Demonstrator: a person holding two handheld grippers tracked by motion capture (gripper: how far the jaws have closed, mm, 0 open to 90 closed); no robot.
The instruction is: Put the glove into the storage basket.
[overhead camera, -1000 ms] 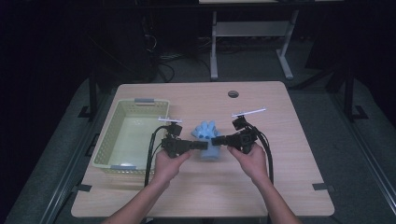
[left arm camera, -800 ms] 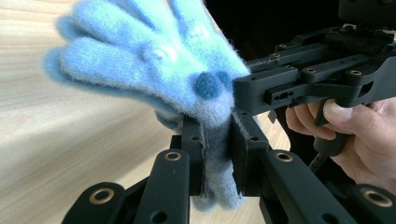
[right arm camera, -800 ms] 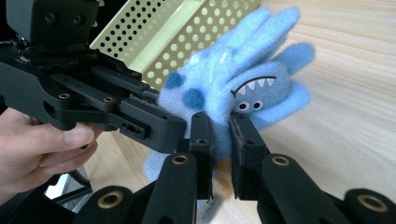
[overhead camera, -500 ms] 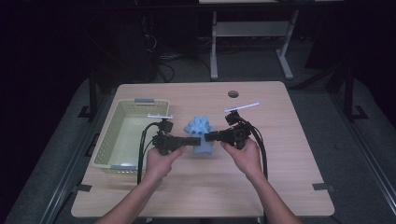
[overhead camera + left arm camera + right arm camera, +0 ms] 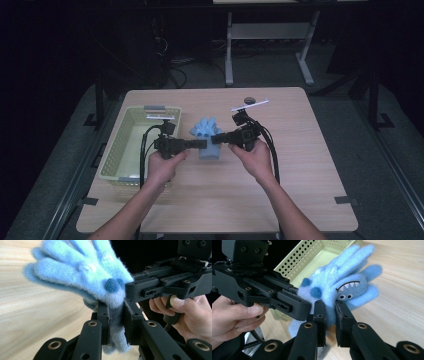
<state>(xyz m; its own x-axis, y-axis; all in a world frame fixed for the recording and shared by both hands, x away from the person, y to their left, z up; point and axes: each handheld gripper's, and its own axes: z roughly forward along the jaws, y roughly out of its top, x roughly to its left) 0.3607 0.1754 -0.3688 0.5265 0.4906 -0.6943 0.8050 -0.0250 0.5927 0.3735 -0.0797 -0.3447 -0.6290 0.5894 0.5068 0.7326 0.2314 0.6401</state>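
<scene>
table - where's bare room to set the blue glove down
Free: the wide strip of table right of the right hand, the near edge between the forearms, and inside the basket. Crowded: the middle, where both tongs pinch the blue glove beside the basket.

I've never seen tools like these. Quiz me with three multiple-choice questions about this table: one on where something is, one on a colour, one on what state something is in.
1. Where is the pale green perforated plastic basket?
A. at the table's left side
B. at its right side
C. on the floor

2. What colour is the fuzzy monster-face glove?
A. red
B. light blue
C. yellow

3. How is the glove held?
A. lying loose on the table
B. by one gripper
C. by both grippers

Answers: 1 A, the high view shows it left. 2 B, its fleece is light blue. 3 C, the left gripper and right gripper both pinch it.
</scene>
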